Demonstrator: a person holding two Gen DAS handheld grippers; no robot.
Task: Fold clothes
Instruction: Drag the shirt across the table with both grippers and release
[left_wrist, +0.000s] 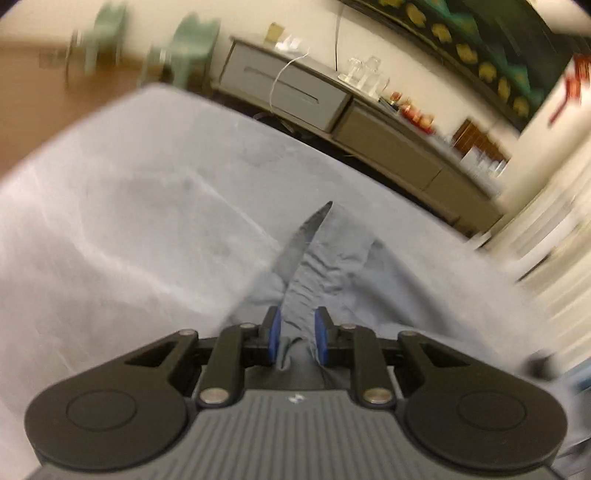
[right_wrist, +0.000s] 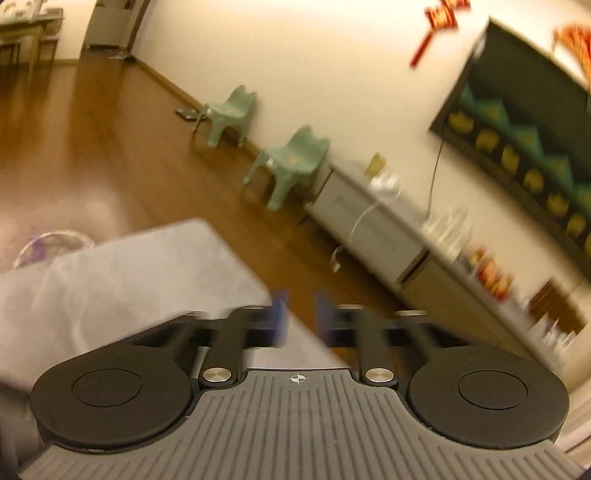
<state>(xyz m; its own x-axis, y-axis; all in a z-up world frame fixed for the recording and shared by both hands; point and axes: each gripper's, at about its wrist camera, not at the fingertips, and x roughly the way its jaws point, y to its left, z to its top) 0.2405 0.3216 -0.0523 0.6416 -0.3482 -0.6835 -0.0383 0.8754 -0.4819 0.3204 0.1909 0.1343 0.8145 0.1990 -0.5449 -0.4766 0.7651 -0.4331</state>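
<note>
Early in the fold, we judge: our left gripper (left_wrist: 297, 338) has its blue pads nearly together, pinching a bunched fold of the grey garment (left_wrist: 332, 258), which trails from the jaws toward 12 o'clock across the grey-covered table (left_wrist: 129, 192), one pointed corner sticking up. The garment looks crumpled, no neat fold yet; flattening and all folds remain. Our right gripper (right_wrist: 300, 319) is blurred, its pads apart with nothing between them, hanging over the table edge. Containers: a white hoop-rimmed basket (right_wrist: 51, 243) at 9 o'clock in the right view, contents unclear; sideboard (left_wrist: 332, 110) drawers shut.
</note>
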